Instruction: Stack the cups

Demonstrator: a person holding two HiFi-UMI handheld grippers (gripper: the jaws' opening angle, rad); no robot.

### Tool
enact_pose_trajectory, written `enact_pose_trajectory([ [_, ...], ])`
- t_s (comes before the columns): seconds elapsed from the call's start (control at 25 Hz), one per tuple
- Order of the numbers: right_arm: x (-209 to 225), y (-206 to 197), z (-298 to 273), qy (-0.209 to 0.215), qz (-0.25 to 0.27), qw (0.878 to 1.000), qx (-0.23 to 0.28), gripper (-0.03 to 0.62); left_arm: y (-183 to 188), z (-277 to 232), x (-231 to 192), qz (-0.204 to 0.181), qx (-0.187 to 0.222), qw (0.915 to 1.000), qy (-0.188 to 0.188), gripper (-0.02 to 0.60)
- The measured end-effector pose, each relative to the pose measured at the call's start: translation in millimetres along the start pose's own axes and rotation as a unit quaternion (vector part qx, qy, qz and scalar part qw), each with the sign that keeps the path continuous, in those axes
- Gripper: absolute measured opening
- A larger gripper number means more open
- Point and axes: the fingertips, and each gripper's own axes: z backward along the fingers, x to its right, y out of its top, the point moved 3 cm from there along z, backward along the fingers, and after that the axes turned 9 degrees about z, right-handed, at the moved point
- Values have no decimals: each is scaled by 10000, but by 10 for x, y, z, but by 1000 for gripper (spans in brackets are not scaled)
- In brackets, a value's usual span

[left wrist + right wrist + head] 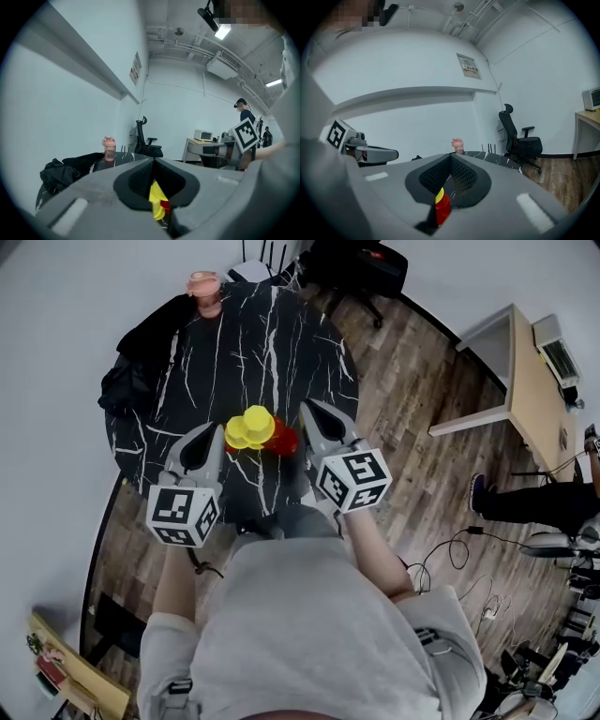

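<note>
Cups (251, 427) ctr; btl (203, 292), jacket (141, 362) behind.

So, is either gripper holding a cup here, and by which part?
Neither, it seems. The left gripper and right gripper both have jaws shut on nothing; the yellow cups and red cup sit on the table between them.

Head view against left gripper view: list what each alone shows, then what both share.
Head view only: the wooden floor and floor cables. Left gripper view only: the wall sign, a ceiling light and ceiling pipes. Both: the yellow cups, red cup, pink bottle, black jacket and marble table.
</note>
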Motion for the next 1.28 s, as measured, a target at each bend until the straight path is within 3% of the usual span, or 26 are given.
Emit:
enact_pose_trajectory([
  [0.28,-66,162,7,178,140,9995,201,3,208,140,-13,-184,420,9986,277,6],
  [0.64,-116,412,195,107,257,9982,530,3,468,345,108,-498,952,9933,419,6],
  [1.28,-269,861,668,-225,614,9910,1164,3,803,771,160,-336,1784,9819,537,6],
])
